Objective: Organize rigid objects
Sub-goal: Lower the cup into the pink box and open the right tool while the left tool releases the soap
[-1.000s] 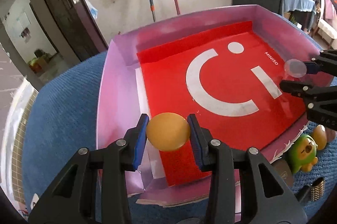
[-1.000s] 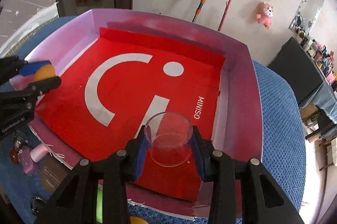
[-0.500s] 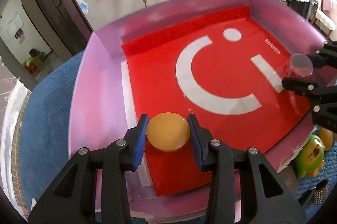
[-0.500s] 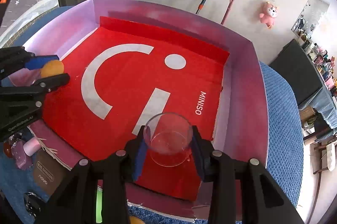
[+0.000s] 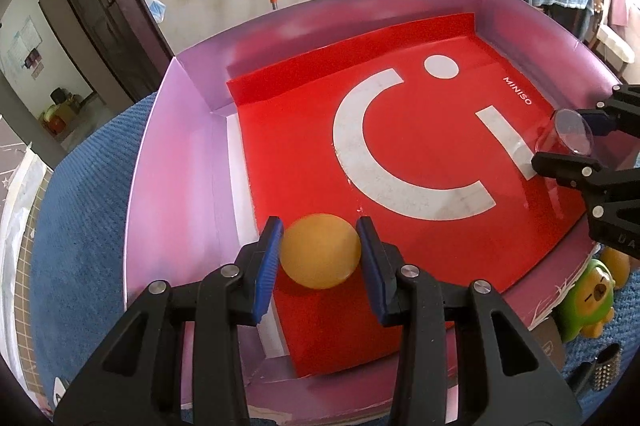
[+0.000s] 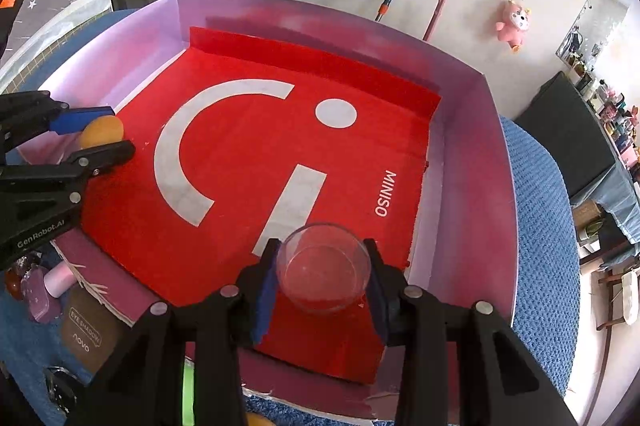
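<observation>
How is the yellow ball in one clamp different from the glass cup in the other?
The yellow ball is solid-coloured; the glass cup is see-through. The ball is round all over; the cup is open-topped with a flat bottom. The left gripper holds the ball, the right gripper the cup. Both hang over the red-lined box.

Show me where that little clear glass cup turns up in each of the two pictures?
Left wrist view: the glass cup sits at the far right edge, between the right gripper's fingers.
Right wrist view: the cup is at bottom centre, between that gripper's own blue pads.
Shared landmark: the word MINISO printed on the red sheet.
</observation>
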A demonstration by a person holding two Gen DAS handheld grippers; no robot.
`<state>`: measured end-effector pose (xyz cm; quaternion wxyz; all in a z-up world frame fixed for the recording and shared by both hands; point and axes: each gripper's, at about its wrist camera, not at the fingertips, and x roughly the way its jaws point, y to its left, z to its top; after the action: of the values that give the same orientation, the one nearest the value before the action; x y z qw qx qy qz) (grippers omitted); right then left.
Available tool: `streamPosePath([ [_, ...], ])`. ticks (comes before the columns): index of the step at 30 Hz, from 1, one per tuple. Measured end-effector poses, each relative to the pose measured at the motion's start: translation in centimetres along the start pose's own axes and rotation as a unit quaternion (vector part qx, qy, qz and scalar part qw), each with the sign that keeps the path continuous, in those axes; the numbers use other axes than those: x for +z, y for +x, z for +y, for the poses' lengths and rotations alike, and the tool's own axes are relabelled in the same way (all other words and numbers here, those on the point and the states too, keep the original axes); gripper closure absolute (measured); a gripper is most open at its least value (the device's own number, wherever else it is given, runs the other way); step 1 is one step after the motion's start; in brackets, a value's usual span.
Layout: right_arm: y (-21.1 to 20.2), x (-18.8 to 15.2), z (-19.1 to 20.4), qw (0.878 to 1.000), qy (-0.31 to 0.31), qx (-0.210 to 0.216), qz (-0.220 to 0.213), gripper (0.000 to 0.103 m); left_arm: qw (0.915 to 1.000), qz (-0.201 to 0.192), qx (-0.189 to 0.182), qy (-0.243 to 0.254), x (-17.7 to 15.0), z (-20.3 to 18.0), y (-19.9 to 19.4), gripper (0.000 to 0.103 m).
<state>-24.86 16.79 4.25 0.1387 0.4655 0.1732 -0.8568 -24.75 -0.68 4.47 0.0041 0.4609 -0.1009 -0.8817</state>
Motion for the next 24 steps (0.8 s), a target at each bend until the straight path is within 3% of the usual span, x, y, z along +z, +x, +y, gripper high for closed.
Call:
streamPosePath([
  [5, 0.0, 0.0, 0.0, 1.0, 0.0, 0.0, 0.0, 0.06, 1.0, 0.0, 0.0, -0.003, 0.0, 0.0, 0.0, 0.065],
  [16, -0.2, 0.0, 0.2, 1.0, 0.001, 0.001, -0.002, 0.055, 0.9992, -0.025, -0.014, -0.027, 0.5, 0.1, -1.5, 0.044],
  [22, -1.4, 0.3, 0.5, 1.0, 0.001, 0.006, -0.017, 0.041, 0.998, -0.047, -0.014, -0.04, 0.8, 0.3, -2.9, 0.039],
  [24, -2.1, 0.4, 0.6, 1.0, -0.001, -0.002, -0.027, 0.032, 0.9974, -0.054, -0.014, -0.044, 0.9, 0.2, -3.5, 0.037],
])
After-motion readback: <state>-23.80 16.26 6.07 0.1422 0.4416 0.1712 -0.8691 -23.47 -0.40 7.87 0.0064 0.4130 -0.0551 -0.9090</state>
